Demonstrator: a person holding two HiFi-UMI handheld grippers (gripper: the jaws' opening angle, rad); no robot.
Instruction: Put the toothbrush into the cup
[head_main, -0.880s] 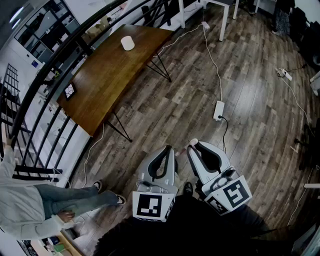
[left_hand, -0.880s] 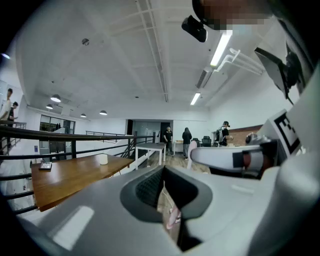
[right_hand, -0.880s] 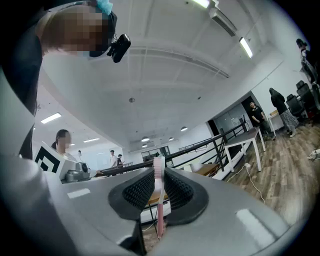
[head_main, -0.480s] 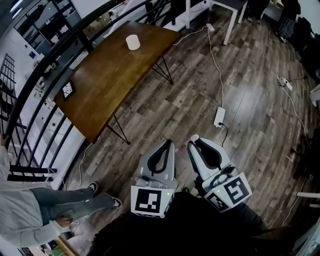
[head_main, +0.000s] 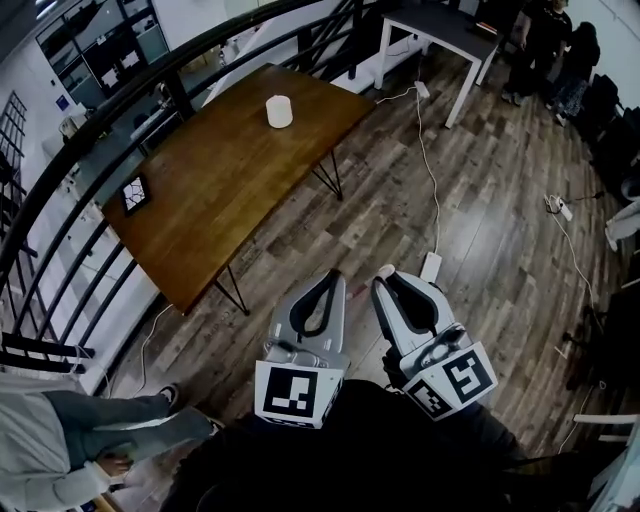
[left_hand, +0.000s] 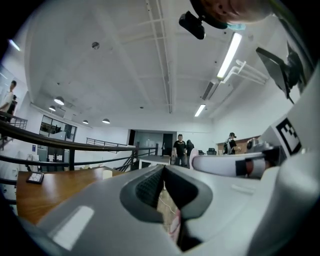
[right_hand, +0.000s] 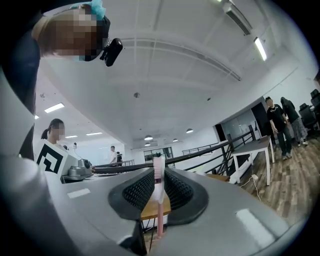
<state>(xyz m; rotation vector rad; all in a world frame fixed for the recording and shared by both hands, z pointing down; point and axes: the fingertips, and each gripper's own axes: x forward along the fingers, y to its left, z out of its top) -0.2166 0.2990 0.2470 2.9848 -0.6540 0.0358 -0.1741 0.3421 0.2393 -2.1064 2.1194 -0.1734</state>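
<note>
Marks: black-and-white square markers (head_main: 294, 394) on both gripper cubes | Right gripper (right_hand: 159, 176): jaws clamped on pink toothbrush (right_hand: 158, 200) | Left gripper (head_main: 333, 277): jaws together, nothing held | Cup (head_main: 279, 110): white, on wooden table (head_main: 220, 190), well ahead-left of both grippers | Room: open plank floor (head_main: 330, 225) between grippers and table's near edge

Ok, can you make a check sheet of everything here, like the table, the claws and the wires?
Surface: wooden table, apart from the claws.
Job's things: white cup stands on the table; toothbrush in the right claw.
Clutter: small black-and-white tile on the table.
Claws: right claw shut on the toothbrush; left claw shut, nothing clearly held.
Cables: white cable and power strip on the floor.
Surroundings: black railing, white desk, people standing.
</note>
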